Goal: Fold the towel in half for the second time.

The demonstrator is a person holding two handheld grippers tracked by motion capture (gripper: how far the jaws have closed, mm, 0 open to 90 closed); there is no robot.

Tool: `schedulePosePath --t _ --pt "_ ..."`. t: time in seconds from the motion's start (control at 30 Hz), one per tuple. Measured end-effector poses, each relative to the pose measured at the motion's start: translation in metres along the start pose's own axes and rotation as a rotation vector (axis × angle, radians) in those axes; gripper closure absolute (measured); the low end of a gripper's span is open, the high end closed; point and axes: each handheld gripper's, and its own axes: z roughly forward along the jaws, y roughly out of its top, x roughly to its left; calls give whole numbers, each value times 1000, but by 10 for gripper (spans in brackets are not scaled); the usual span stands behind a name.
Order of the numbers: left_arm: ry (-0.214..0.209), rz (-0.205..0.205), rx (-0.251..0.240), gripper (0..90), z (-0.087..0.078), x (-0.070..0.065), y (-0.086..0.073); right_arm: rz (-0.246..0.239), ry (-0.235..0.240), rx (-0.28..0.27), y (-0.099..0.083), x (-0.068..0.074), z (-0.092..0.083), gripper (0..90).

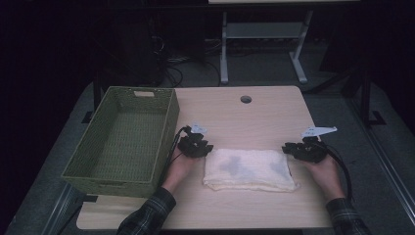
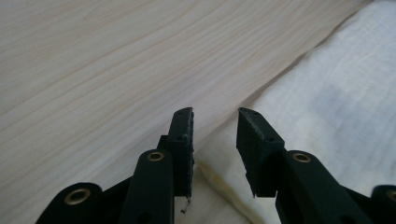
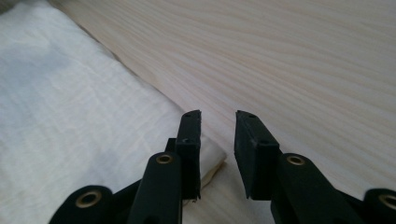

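A folded white towel (image 1: 249, 169) lies flat on the wooden table (image 1: 244, 117), near its front edge. My left gripper (image 1: 205, 149) rests at the towel's far left corner and my right gripper (image 1: 288, 148) at its far right corner. In the left gripper view the jaws of the left gripper (image 2: 215, 114) stand apart over the towel's (image 2: 327, 107) edge, gripping nothing. The right gripper view shows the right gripper (image 3: 218, 115) open the same way, with the towel's (image 3: 70, 107) corner just below its left jaw.
A green woven basket (image 1: 169, 132), empty, stands on the table's left side, close to my left hand. A round cable hole (image 1: 246, 99) sits near the far edge. Bare wood stretches behind the towel. A white desk frame (image 1: 264, 34) stands on the floor beyond.
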Motion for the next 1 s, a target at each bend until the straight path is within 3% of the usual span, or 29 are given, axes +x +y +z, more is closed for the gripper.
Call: schedulePosePath --t 0.2,0.4,0.53,0.77,0.87,1.0 --pt "5 -18 14 658 7 7 -3 5 -3 51 -3 -3 14 697" --pt "20 10 58 666 15 5 -5 -3 -1 61 -4 -3 15 717" --pt "13 36 65 725 16 3 -5 -13 -2 74 -4 -1 14 772" --pt "-9 46 75 867 16 1 -4 -12 26 79 -4 -1 14 871" --pt "12 22 64 877 14 3 -4 4 17 74 -4 -3 13 877" --pt "22 -1 10 883 6 5 -1 12 4 51 -3 -7 9 879"
